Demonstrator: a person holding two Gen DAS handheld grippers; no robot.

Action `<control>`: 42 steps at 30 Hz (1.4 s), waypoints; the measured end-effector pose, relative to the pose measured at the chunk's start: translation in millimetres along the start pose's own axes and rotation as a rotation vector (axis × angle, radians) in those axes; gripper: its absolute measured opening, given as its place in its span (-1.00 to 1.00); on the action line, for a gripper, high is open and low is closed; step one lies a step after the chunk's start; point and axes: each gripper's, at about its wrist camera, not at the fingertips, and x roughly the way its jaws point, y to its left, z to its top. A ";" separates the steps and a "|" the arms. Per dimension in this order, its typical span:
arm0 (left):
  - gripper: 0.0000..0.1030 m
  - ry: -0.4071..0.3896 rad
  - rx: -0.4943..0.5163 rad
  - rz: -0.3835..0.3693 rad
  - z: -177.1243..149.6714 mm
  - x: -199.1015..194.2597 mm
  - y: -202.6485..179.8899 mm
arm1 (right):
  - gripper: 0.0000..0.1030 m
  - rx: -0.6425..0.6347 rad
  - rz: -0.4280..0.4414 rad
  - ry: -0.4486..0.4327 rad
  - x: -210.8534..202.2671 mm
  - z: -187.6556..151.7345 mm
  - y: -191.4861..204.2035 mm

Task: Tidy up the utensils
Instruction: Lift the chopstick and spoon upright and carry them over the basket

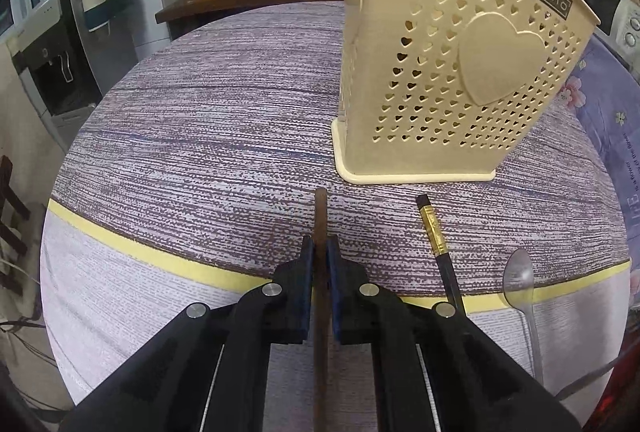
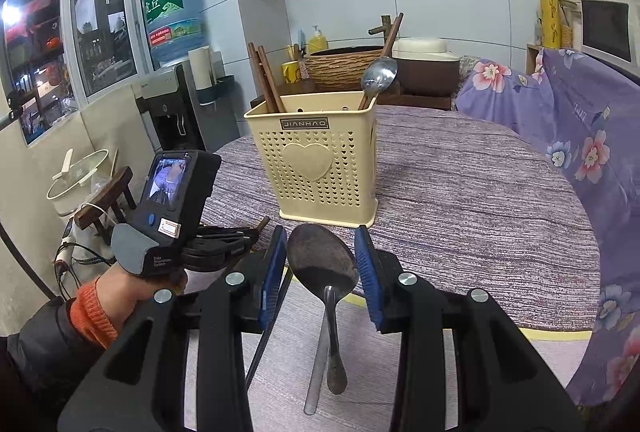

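Left gripper (image 1: 320, 252) clamped on brown chopstick (image 1: 320, 216), cream utensil holder (image 1: 440, 79) just beyond.

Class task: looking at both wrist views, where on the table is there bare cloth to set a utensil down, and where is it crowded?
Free: the wide cloth left of the utensil holder, and the stretch between holder and floral cover. Crowded: the near edge before the holder, with brown chopstick, black chopstick and spoon.

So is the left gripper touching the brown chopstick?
Touching: the left wrist view shows the left gripper shut on the brown chopstick, both blue pads against it.
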 end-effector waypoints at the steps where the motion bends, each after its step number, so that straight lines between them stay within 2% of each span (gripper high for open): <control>1: -0.84 0.000 0.000 -0.001 -0.2 -0.2 -0.2 | -0.30 0.001 0.001 0.000 -0.1 0.0 -0.2; 4: -0.84 -0.005 -0.007 -0.014 0.1 -2.6 2.2 | -0.30 -0.001 0.001 -0.001 0.4 0.5 -0.5; 8: -0.85 -0.065 -0.013 -0.047 3.3 -25.2 3.3 | -0.30 0.004 0.015 -0.010 1.0 2.8 -4.3; 16: -0.85 -0.295 -0.002 -0.150 19.1 -120.4 7.8 | -0.30 0.028 0.042 -0.025 -0.5 15.0 -13.2; 20: -0.85 -0.389 0.006 -0.162 25.5 -155.6 10.7 | -0.30 0.044 0.051 -0.028 -0.9 19.8 -15.6; 35: -0.85 -0.420 -0.017 -0.216 28.5 -164.5 18.1 | -0.31 0.054 0.053 -0.033 -0.1 24.2 -17.7; 39: -0.85 -0.446 -0.021 -0.233 37.3 -174.9 19.1 | -0.31 0.040 0.068 -0.054 -2.1 37.5 -17.1; 42: -0.85 -0.477 -0.019 -0.259 51.7 -190.3 19.9 | -0.31 0.022 0.099 -0.081 -4.8 62.2 -13.6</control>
